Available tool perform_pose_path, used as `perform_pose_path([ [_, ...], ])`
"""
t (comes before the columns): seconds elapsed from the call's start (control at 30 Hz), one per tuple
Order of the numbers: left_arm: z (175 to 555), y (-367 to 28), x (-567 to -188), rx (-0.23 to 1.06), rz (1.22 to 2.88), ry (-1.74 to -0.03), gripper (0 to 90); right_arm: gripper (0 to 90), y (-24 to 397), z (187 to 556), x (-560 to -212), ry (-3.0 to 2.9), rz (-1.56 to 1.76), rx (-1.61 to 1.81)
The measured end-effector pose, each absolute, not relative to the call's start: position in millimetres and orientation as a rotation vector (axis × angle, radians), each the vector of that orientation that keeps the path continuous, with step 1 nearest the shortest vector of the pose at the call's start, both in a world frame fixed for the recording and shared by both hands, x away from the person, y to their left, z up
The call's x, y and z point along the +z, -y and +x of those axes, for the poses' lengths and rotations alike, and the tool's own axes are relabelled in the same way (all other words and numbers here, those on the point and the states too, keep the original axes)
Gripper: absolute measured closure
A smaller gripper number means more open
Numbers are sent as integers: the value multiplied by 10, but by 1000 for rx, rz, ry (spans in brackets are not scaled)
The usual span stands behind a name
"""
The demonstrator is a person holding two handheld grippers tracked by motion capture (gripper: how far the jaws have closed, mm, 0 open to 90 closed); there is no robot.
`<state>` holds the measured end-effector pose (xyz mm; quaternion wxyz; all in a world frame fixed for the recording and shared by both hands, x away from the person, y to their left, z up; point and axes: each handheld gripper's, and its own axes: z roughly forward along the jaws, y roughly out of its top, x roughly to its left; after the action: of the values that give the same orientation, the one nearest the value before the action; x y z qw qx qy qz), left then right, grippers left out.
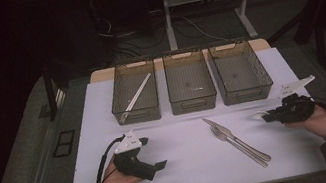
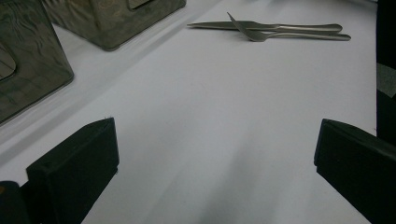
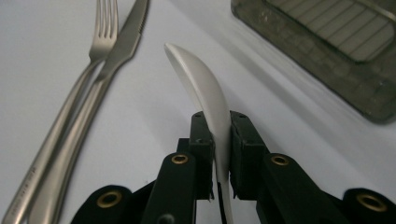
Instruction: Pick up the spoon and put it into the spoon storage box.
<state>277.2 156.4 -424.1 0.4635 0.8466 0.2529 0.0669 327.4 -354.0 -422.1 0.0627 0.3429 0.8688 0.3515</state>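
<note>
I read the scene from the white table (image 1: 189, 163) down. At its twelve o'clock edge stand three smoky plastic bins in a row: the left bin (image 1: 137, 107) already holds a pale chopstick-like stick (image 1: 137, 96) lying on the slant, while the middle bin (image 1: 193, 100) and the right bin (image 1: 244, 90) look bare as far as I can tell. Near the centre of the table, a little toward four o'clock, a steel knife (image 1: 237, 138) and fork (image 1: 242, 147) lie side by side and touching, tips toward eleven o'clock.

My left gripper (image 1: 152, 155) rests at about eight o'clock with its jaws spread wide and nothing between them – in the left gripper view there is just bare table ahead of it. My right gripper (image 1: 268, 116) sits at about three o'clock, and the right gripper view has its jaws pinched flat on the white spoon (image 3: 205, 91), gripped partway along with the bowl sticking out ahead, knife and fork off toward its ten o'clock.

I judge this to be the sorting step with the spoon freshly in hand – picked, not yet carried. The next move calls for lifting it clear, swinging toward twelve o'clock over a bin, most likely the right one just beyond, and tipping the bowl down inside the walls before letting go.
</note>
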Motion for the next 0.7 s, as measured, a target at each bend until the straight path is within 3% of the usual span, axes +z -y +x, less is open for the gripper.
perform_pose_path([
  [0.7,2763,-1588,-4238,165,2050,-584,0,806,3101,3502,-3804,-2571,1017,1191],
])
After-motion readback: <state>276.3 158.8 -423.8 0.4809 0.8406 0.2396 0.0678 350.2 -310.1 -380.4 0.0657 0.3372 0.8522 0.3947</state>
